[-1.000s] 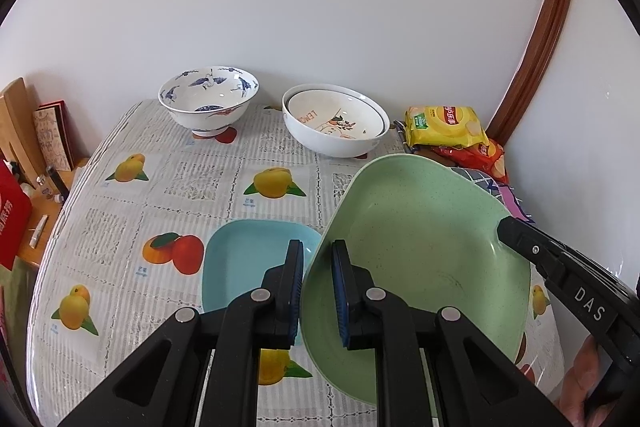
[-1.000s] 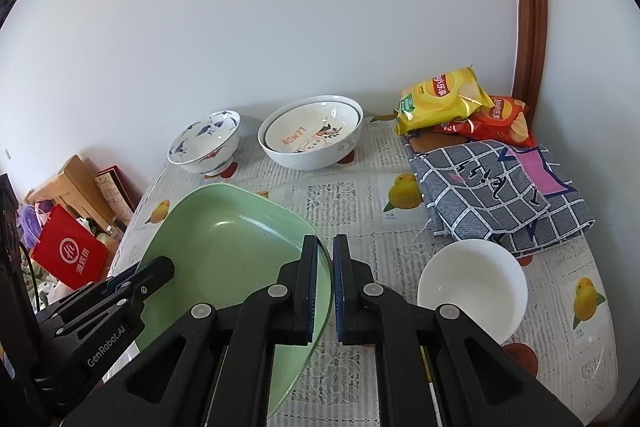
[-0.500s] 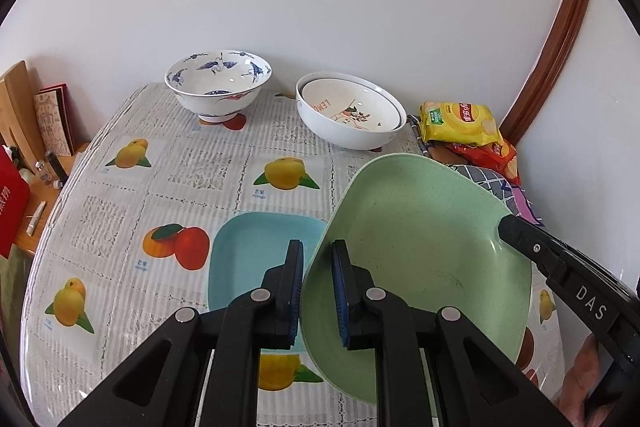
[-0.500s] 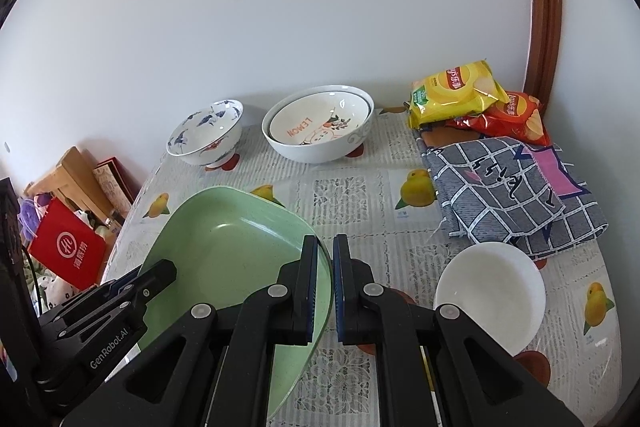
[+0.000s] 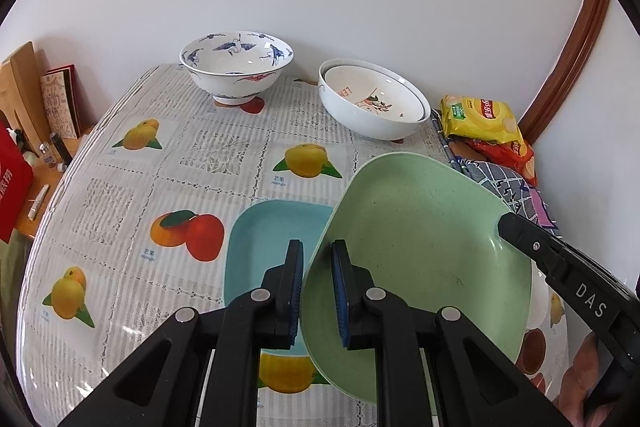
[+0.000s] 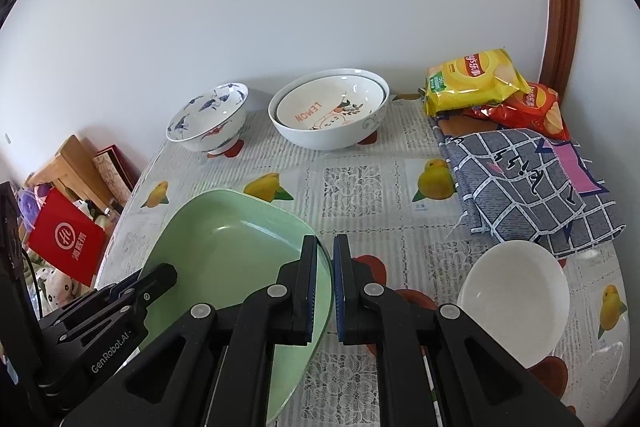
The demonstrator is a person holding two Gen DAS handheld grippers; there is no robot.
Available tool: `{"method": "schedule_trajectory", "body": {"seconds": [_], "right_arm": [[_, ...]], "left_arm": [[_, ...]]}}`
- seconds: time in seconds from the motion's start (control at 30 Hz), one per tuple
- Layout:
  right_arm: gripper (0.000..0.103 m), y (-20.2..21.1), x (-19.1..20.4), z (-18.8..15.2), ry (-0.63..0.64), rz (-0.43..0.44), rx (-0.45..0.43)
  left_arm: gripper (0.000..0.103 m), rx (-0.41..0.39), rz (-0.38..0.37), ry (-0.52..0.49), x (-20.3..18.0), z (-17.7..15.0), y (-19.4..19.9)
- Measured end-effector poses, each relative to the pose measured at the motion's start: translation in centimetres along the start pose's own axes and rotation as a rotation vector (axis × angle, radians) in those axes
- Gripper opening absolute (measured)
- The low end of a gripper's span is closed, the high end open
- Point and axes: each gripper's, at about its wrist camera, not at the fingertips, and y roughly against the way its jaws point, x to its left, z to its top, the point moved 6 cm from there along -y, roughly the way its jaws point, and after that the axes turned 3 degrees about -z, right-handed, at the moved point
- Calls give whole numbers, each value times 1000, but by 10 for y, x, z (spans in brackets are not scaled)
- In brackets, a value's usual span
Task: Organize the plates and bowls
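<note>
Both grippers hold one light green square plate (image 5: 420,251), also in the right wrist view (image 6: 228,251), lifted above the table. My left gripper (image 5: 317,287) is shut on its left rim; my right gripper (image 6: 325,283) is shut on its right rim. A light blue plate (image 5: 272,239) lies on the table just under and left of the green one. A blue-patterned bowl (image 5: 236,67) and two nested white bowls (image 5: 372,103) stand at the back. A small white bowl (image 6: 516,291) sits at the front right.
The table (image 5: 224,155) has a fruit-print cloth and stands against a white wall. Crisp bags (image 6: 476,79) and a folded checked cloth (image 6: 532,183) lie at the back right. A red bag (image 6: 66,239) and wooden items are off the left edge.
Both grippers have carried the green plate a little forward toward the back of the table. The bowls appear nearer. Both grips are unchanged.
</note>
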Motion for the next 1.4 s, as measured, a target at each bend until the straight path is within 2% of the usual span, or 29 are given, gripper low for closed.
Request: {"method": "schedule_trajectory", "body": {"seconds": [0.73,1.1,1.4], "right_arm": [[9,-56,51,-4,67,81,53],[9,-95,48,-16,74,81,117],[10,-113,44,-17,91,78,128]], "left_arm": [[14,52,88,81,60,-6,-30],[14,113,129,55,65,-17,-60],[14,138,135,31,62,-18,-71]]}}
